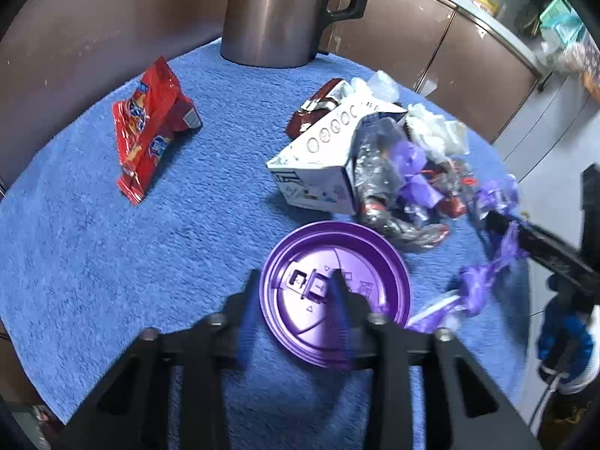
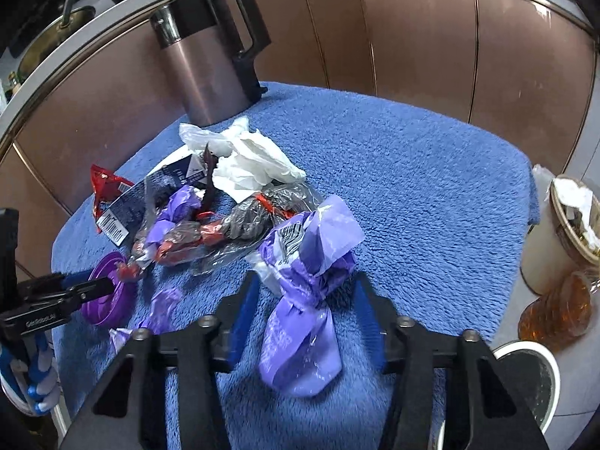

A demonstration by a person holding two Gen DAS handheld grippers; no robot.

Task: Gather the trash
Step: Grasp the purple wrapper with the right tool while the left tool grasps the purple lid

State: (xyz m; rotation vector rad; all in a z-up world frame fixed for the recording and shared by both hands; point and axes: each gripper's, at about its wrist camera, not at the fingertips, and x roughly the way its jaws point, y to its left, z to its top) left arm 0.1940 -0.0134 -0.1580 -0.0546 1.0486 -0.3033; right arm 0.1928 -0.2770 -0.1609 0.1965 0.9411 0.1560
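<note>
- Your left gripper [image 1: 296, 281] sits low over the purple cup lid [image 1: 333, 292], fingers apart: one finger is just outside the lid's left rim, the other lies over its top face. Nothing is pinched yet.
- That lid lies flat on the blue towel [image 1: 112, 247], just in front of the trash pile.
- Your right gripper [image 2: 305, 292] is also spread wide, with a knotted purple plastic bag [image 2: 303, 318] lying between its fingers; the blue pads [image 2: 243, 315] stand clear of the bag on both sides.
- Past that bag, the pile holds crumpled clear wrap with red and dark pieces [image 2: 210, 236], a wad of white tissue [image 2: 251, 165] and a white and navy carton [image 1: 318, 165], all touching or overlapping.
- A small purple scrap [image 2: 165, 303] lies apart on the towel, between the lid and your right gripper.
- Well to the left of the pile, a red snack wrapper [image 1: 150, 127] lies alone on the towel.
- At the towel's far edge stands a metal jug with a black handle [image 1: 277, 11], against the brown cabinet fronts [image 2: 412, 37].
- Off the towel's right edge you have a cream bin [image 2: 562, 232] holding white paper, and a white-rimmed container [image 2: 540, 371] near your right gripper's base.
</note>
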